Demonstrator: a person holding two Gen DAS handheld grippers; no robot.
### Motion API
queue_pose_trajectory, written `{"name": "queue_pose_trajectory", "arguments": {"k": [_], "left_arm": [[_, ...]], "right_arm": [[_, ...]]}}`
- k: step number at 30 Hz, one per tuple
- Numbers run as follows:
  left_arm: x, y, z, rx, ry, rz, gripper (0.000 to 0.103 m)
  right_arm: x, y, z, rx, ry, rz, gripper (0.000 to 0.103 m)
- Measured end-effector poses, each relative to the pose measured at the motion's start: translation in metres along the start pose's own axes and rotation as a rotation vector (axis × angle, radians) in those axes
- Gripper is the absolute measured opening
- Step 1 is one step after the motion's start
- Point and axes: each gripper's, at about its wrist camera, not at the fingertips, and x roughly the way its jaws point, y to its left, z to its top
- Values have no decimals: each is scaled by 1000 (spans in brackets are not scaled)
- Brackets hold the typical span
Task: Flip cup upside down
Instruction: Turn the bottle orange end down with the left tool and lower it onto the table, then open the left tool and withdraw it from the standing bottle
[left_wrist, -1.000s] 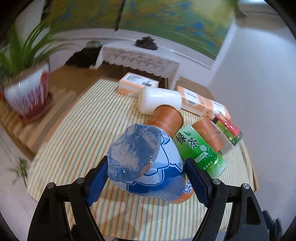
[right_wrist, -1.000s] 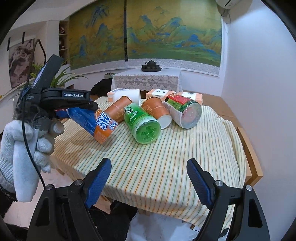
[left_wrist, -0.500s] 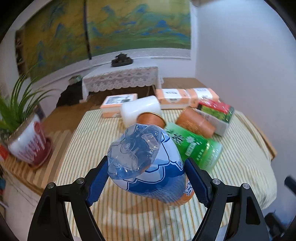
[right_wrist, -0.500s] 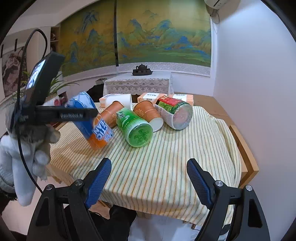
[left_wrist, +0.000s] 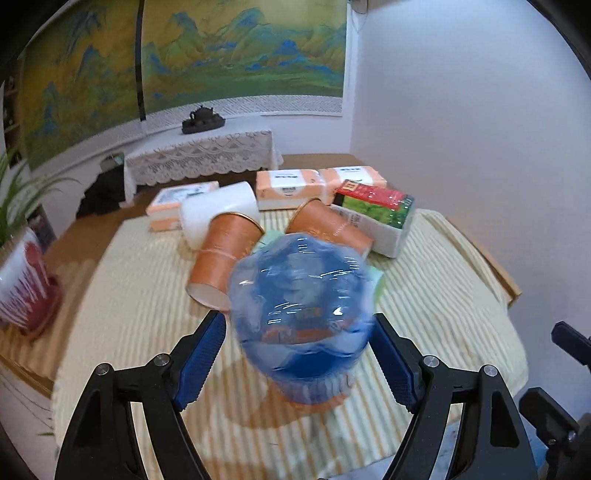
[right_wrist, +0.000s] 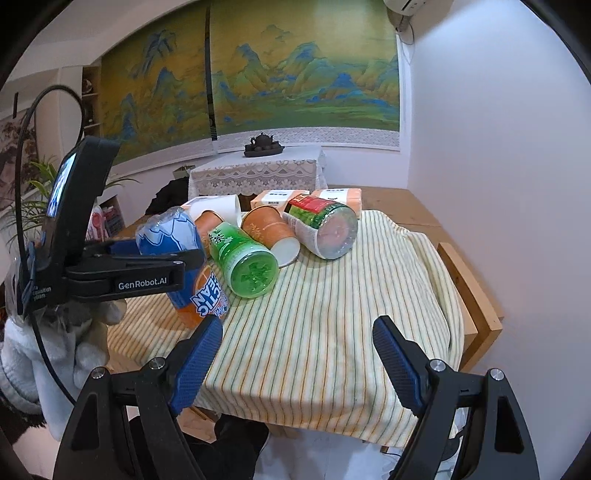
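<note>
You held the blue and orange film-wrapped paper cup (left_wrist: 301, 317) pinched between the left tongs (left_wrist: 297, 356), tilted, its orange end low over the striped cloth on the desk (right_wrist: 351, 317). The right tongs (right_wrist: 297, 363) stood spread and empty, near the cloth's front edge. The glossy wrap was probably slippery, so the cup could have twisted or slid out of the pinch. Just behind the cup lay the green film-wrapped cup (right_wrist: 245, 260); a wide swing could have knocked it rolling.
</note>
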Motion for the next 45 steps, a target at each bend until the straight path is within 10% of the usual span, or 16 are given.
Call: {"name": "queue_pose_trajectory", "arguments": {"k": [45], "left_arm": [[-51,38,-34,-69,-42,-118,102]], "right_arm": [[-3,14,-1,33,-7,-11,81]]}}
